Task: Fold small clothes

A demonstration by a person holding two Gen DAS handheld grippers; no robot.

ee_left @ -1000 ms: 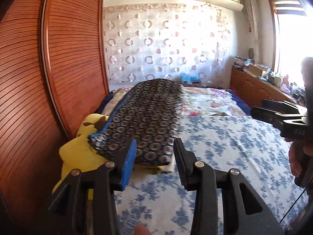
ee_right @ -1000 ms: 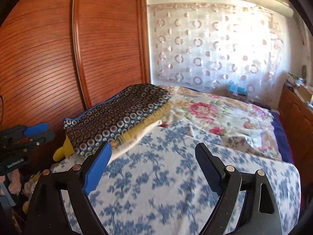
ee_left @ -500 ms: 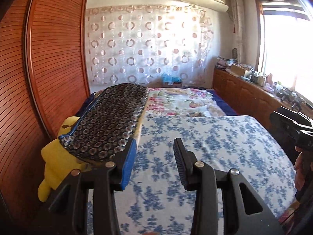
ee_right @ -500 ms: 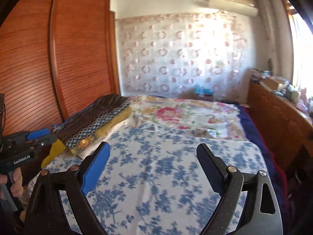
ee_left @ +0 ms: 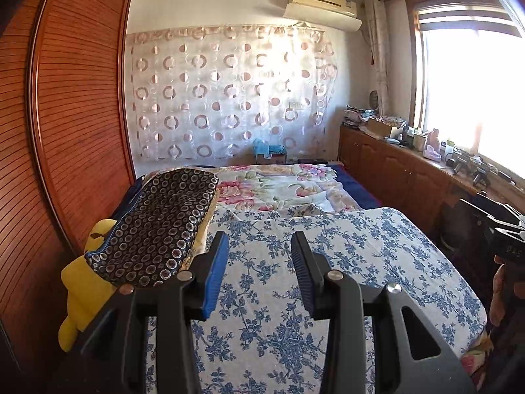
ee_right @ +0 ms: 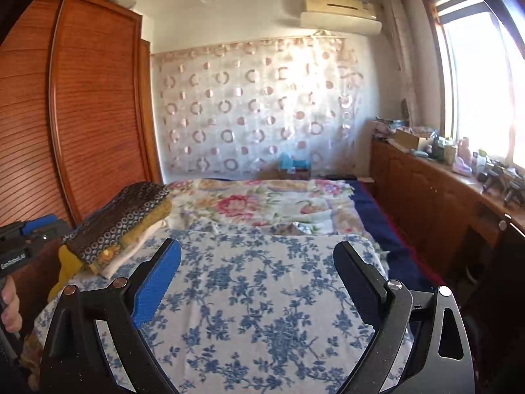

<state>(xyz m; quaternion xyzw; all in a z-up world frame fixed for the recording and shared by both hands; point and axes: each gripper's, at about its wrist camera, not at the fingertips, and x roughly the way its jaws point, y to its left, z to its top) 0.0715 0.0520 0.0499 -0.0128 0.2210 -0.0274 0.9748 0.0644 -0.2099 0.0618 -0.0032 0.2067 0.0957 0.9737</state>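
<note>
A bed point(ee_left: 377, 262) fills the middle of the room, its near half covered by a white sheet with blue flowers point(ee_right: 262, 295), smooth and bare where the grippers hang over it. Farther back lies a quilt with pink and yellow blossoms point(ee_left: 279, 187), rumpled along its near edge. A tall slatted wooden wardrobe point(ee_left: 75, 115) runs along the left side, and a sheer curtain printed with rings point(ee_left: 229, 98) covers the far wall under an air conditioner point(ee_left: 320, 6). On the right, a low wooden cabinet point(ee_left: 403, 177) cluttered with small things sits beneath a bright window point(ee_left: 469, 92). The folded clothes sit in a stack at the bed's left edge, next to the wardrobe: on top a dark piece dotted with small rings point(ee_left: 157, 226), folded flat and long, with yellow and white layers point(ee_right: 131, 246) showing under it, and something bright yellow point(ee_left: 78, 292) spilling down beside the bed. The left gripper point(ee_left: 259, 262) hovers over the blue-flowered sheet with its jaws partly apart and nothing between them, just right of the stack. The right gripper point(ee_right: 257, 272) is spread wide over the same sheet, its jaws empty too.
</note>
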